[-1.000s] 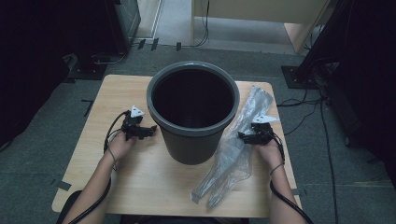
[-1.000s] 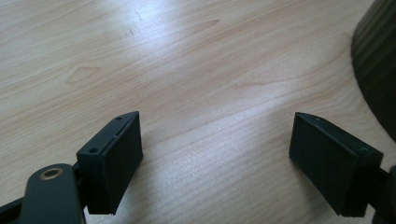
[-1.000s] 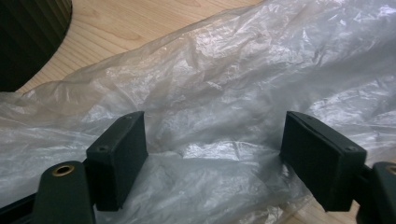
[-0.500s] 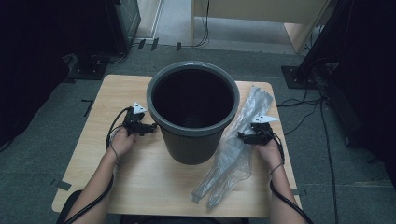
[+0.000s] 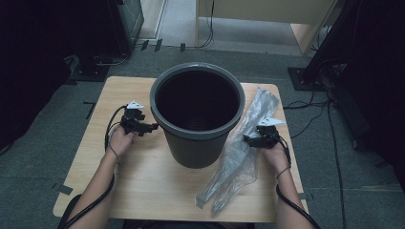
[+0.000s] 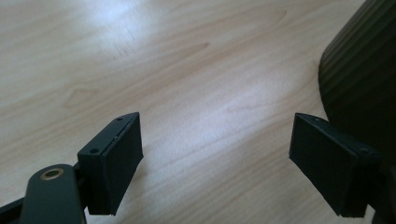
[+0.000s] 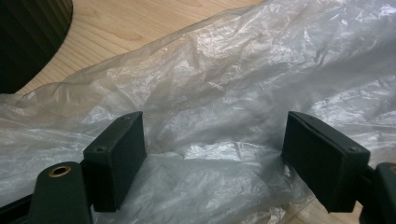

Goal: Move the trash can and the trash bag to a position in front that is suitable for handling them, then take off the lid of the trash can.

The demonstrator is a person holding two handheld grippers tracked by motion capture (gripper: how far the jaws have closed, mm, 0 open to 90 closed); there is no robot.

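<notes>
Bin (image 5: 197, 114) mid-table (image 5: 143, 191); clear bag (image 5: 239, 157) lies just right of it. Right gripper (image 5: 249, 140) wide, jaws over bag, not pinching. Left gripper (image 5: 152, 127) wide, empty, beside bin wall.

a recording lab or studio: a small wooden table (image 5: 143, 191) sits on grey carpet (image 5: 43, 157) marked with tape (image 5: 89, 109), ringed by dark equipment stands (image 5: 329, 47), black floor cables (image 5: 315, 114) and a light wood desk (image 5: 258, 14) at the back.
</notes>
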